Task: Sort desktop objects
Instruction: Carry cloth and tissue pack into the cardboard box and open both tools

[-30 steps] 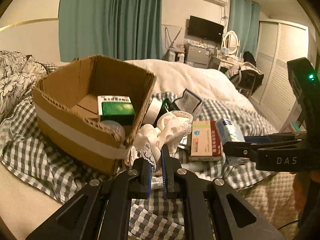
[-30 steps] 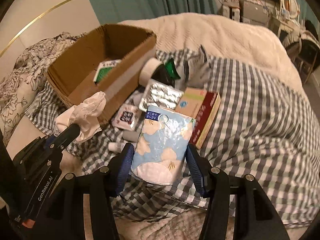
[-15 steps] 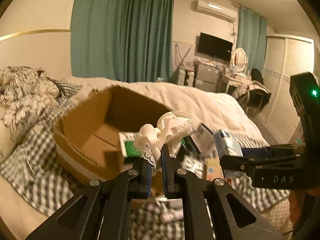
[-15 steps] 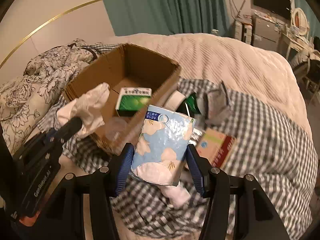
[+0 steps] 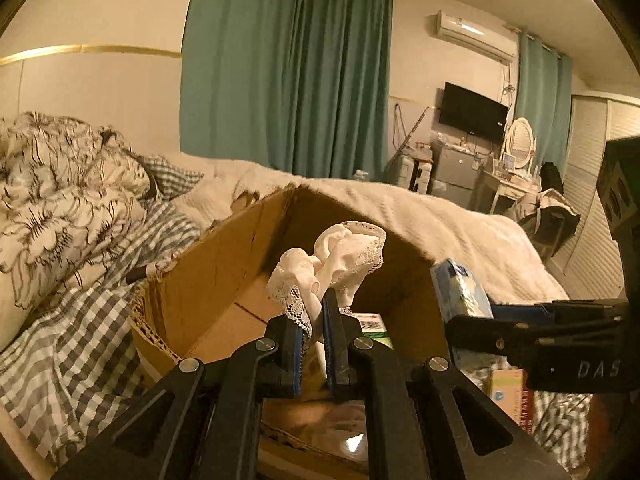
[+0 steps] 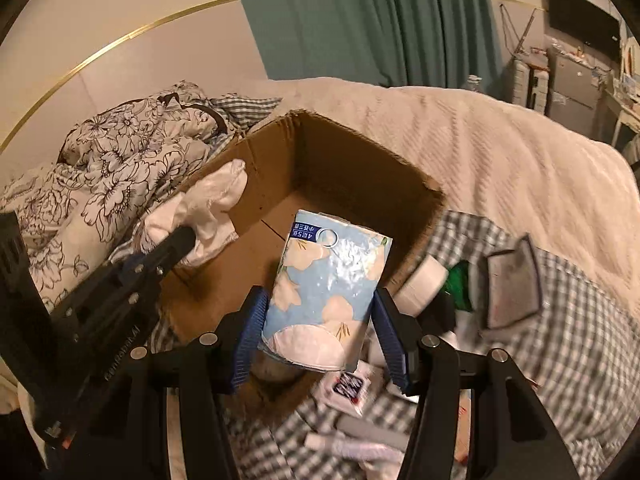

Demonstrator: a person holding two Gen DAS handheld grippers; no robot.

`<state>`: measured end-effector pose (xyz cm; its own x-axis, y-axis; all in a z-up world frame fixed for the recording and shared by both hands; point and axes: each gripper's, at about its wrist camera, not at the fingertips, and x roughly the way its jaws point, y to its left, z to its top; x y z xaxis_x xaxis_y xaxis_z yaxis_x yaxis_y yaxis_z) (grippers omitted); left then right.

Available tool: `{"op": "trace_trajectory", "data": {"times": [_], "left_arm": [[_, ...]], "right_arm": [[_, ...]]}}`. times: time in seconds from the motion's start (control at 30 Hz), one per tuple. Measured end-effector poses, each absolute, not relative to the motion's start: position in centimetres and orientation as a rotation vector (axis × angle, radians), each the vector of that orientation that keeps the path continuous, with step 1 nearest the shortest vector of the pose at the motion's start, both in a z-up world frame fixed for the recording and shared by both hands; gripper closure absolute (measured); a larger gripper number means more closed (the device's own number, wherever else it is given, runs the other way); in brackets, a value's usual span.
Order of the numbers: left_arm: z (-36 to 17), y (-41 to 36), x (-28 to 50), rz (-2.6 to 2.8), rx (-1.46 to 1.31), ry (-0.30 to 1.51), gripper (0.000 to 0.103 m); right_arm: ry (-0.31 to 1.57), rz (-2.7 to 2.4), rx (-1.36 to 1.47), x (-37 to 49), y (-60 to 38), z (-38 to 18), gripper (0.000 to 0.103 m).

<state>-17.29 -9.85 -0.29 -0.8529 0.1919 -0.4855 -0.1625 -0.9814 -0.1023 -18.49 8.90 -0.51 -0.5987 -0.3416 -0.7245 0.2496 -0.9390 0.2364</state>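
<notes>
Apparently lace cloth [image 5: 336, 258] between fingers [image 5: 298, 340]

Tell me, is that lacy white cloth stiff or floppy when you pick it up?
Probably floppy: the lacy white cloth bunches and droops over the left gripper, whose fingers are pinched shut on it. It looks thin, so likely light. Released over the cardboard box, it would probably crumple rather than roll.
</notes>
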Motion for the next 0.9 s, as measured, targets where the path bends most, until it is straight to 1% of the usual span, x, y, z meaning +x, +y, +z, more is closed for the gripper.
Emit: {"op": "trace_trajectory", "data": {"times": [0.17,0.3,0.37,0.4,0.43,0.47,0.5,0.53,0.6,0.73,0.9], "left_arm": [[-1.3,-10.4,-18.7,2.868,-0.765,-0.059,0.095],[-1.8,-10.7,-19.5,2.876,-0.78,-0.076,0.093],[-1.8,-10.2,-19.4,2.881,-0.781,-0.041,0.086],[-1.8,-9.9,-19.4,2.872,-0.785,-0.024,0.077],[-1.8,-9.6,-19.3,2.861,-0.791,-0.011,0.067],[-1.8,-9.4,-19.1,2.857,-0.795,0.005,0.063],[-1.8,-9.2,-18.9,2.871,-0.79,0.021,0.049],[-1.8,-9.0,-18.7,2.886,-0.782,0.041,0.032],[-1.8,-8.8,-18.1,2.91,-0.781,0.057,0.012],[-1.4,-8.7,-16.9,2.888,-0.796,0.011,0.012],[-0.6,-8.1,-13.9,2.894,-0.815,0.017,0.009]], "right_arm": [[-0.158,-2.537,1.165,-20.2,7.7,-2.2,0.05],[-0.155,-2.525,1.157,-21.0,7.1,-3.5,0.046],[-0.154,-2.542,1.142,-21.2,7.1,-3.9,0.045],[-0.157,-2.544,1.14,-21.2,7.2,-3.9,0.043],[-0.163,-2.548,1.139,-21.2,7.4,-3.9,0.038],[-0.173,-2.558,1.136,-21.1,7.6,-3.8,0.035],[-0.185,-2.57,1.131,-20.8,8.1,-3.6,0.033],[-0.191,-2.588,1.126,-20.5,8.5,-3.4,0.033],[-0.202,-2.615,1.116,-19.6,9.7,-2.8,0.033],[-0.208,-2.65,1.136,-17.4,12.3,-1.8,0.032],[-0.221,-2.697,1.132,-13.5,15.4,-0.3,0.032]]}}
